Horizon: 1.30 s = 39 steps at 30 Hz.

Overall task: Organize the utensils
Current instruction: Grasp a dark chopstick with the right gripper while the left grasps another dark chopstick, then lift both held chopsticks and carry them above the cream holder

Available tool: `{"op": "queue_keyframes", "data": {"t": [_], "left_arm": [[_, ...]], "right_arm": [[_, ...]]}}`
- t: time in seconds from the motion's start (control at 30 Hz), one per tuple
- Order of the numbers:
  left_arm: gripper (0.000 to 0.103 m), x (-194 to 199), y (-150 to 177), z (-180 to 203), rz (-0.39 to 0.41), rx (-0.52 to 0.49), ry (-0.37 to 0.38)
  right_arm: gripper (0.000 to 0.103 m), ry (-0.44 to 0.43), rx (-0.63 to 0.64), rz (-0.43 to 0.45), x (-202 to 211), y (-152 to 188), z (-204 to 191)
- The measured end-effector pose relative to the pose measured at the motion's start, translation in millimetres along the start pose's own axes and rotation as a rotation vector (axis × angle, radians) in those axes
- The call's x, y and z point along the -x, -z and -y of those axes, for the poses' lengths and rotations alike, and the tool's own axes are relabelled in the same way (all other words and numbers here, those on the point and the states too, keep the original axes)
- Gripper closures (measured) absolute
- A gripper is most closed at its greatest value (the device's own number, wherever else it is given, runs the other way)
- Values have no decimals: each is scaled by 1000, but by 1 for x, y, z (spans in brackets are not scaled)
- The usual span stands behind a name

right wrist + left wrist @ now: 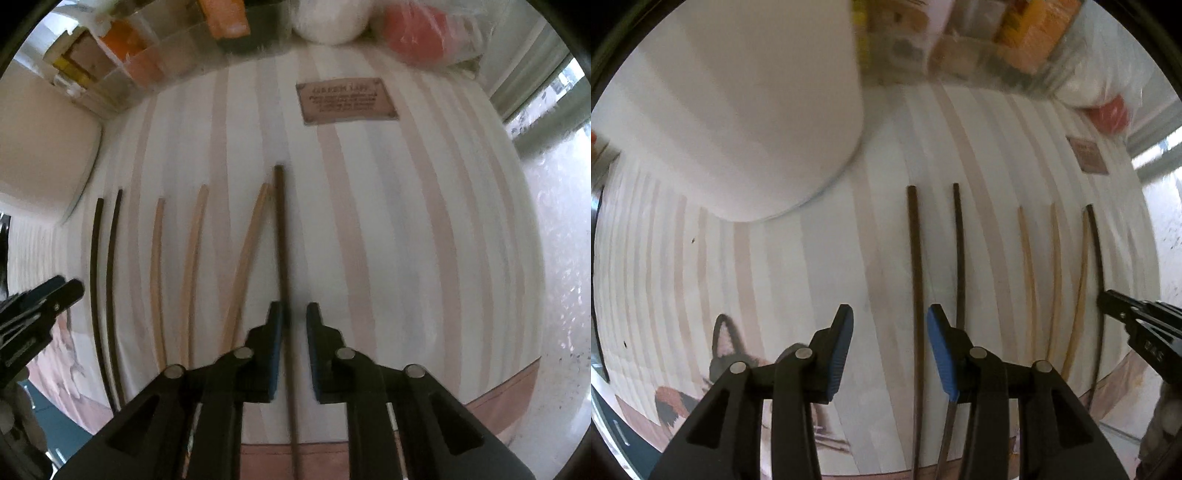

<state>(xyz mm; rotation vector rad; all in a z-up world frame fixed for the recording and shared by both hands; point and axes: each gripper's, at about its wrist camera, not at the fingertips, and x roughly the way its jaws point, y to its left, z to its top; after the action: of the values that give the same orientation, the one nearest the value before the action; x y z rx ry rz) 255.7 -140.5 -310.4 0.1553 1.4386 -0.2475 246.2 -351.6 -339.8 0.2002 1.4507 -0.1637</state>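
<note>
Several chopsticks lie side by side on a striped mat (798, 277). My left gripper (890, 314) points down with its blue pads (940, 354) apart; a dark chopstick (916, 266) lies on the mat between them, untouched. A second dark chopstick (960, 251) runs behind the right finger. Pale chopsticks (1028, 266) and another dark one (1099, 258) lie further right. My right gripper (294, 310) hangs over that dark chopstick (280, 236), with a narrow gap between its pads and nothing pinched. A pale chopstick (245, 258) leans against it.
A large white container (738, 129) stands at the mat's back left. Behind the mat are a clear box of packets (960, 40) and a bagged red item (413, 29). A brown label (345, 101) is printed on the mat. A window is at the right.
</note>
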Motion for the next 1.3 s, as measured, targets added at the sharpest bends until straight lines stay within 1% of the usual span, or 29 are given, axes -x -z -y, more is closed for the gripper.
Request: {"op": "queue_keyframes", "data": {"t": [0.03,0.1,0.13,0.17,0.2,0.23,0.3,0.4,0.43,0.53,0.67,0.8,0.83,0.87,0.93,1.03,1.1,1.13,1.2,1.23,1.3], "left_arm": [[64,-3,2,1,-2,-12,-13],[64,-9,2,9,-3,-38,-49],[67,-12,0,13,-5,-44,-56],[77,-12,0,16,19,-44,-65],[83,-15,-1,20,26,-49,-63],[98,-16,1,21,24,-50,-59],[98,-16,6,25,11,-47,-70],[98,-24,9,23,-9,-17,-76],[98,-23,15,13,-16,-2,-80],[99,-23,35,-16,-52,84,-79],[99,-26,50,-45,-85,166,-66],[96,-33,47,-58,-91,211,-3],[95,-26,50,-73,-92,205,0],[94,-24,45,-77,-93,193,-4],[93,-26,36,-76,-86,174,-11],[93,-31,20,-66,-71,130,-43],[94,-36,8,-57,-58,120,-54],[97,-37,7,-56,-52,119,-58],[99,-34,8,-56,-36,109,-80],[99,-27,12,-57,-26,103,-86],[99,-15,14,-55,-7,98,-80]], "right_arm": [[97,13,16,3,-1,4,-1],[97,7,1,0,-3,8,-3],[97,-1,-9,-1,-4,10,0],[97,-11,-26,-6,-4,13,4],[97,-24,-45,-12,-5,14,5],[97,-36,-59,-17,-5,17,9],[97,-56,-85,-33,-5,22,22],[97,-90,-104,-65,-8,35,30],[97,-103,-107,-75,-8,37,30],[97,-120,-97,-97,-14,44,24],[96,-103,-114,-82,-19,28,28],[92,-85,-114,-65,-23,10,29],[87,-76,-110,-62,-23,5,28],[82,-67,-103,-57,-25,-2,27],[81,-50,-95,-49,-26,-13,21],[81,-8,-65,-32,-29,-24,9],[82,17,-41,-21,-30,-31,0],[84,25,-26,-18,-32,-32,-5],[93,-17,-37,-5,-35,-33,-8],[96,-58,-63,-6,-34,-33,3],[96,-106,-90,-3,-31,-39,15]]}}
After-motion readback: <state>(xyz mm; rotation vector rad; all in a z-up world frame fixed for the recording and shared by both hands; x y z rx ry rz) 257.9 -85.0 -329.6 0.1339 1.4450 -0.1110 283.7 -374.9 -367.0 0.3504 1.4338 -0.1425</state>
